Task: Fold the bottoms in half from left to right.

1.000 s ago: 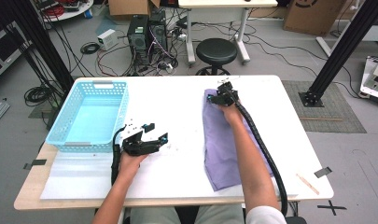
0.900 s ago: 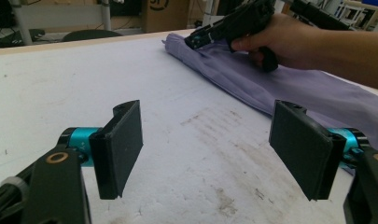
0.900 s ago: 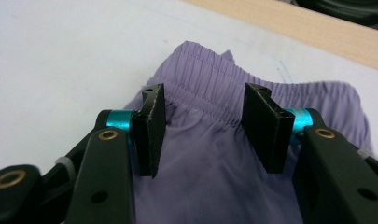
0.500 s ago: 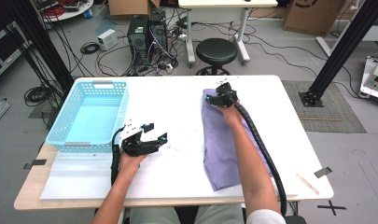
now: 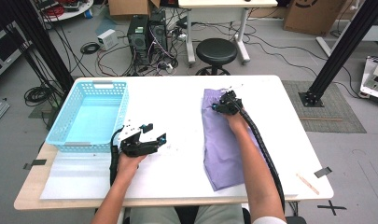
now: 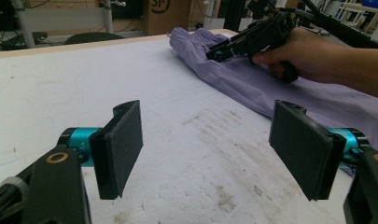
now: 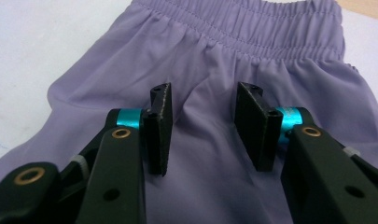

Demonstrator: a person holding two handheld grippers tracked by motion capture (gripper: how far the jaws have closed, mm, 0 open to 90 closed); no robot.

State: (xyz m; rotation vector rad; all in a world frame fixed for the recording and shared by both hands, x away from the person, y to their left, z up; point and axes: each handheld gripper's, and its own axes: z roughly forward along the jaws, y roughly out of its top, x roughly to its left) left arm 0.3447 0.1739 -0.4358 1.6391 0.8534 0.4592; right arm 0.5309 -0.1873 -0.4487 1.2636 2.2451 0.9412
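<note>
Since the earlier frames, little has shifted: the right tongs [image 5: 222, 103] have crept a touch further over the purple shorts [image 5: 226, 140] and their jaws have just been closing, with a low ridge of cloth rising in the gap between them but not yet pinched. Nearest the person, at lower left of the high view, the left tongs [image 5: 152, 134] rest on the white surface [image 5: 177, 107], released, jaws wide with nothing between them. Right of centre in that view the shorts lie lengthwise, leg hems toward the near edge, elastic waistband toward the far side. The right tongs sit on the upper part of the cloth, just short of the waistband [image 7: 252, 23] in the right gripper view, half closed and gripping nothing so far.

What could go wrong: the cloth is thin and lies flat, so the jaws may close on a single layer, or slide over it and come up empty. A pull then would drag the shorts crooked rather than lift them.

Open room is generous. Bare surface lies between the two hands and beyond the waistband to the far edge. The blue basket [image 5: 65, 126] stands at upper left, well apart from the shorts, and the shorts' lower corner lies near the near edge.
</note>
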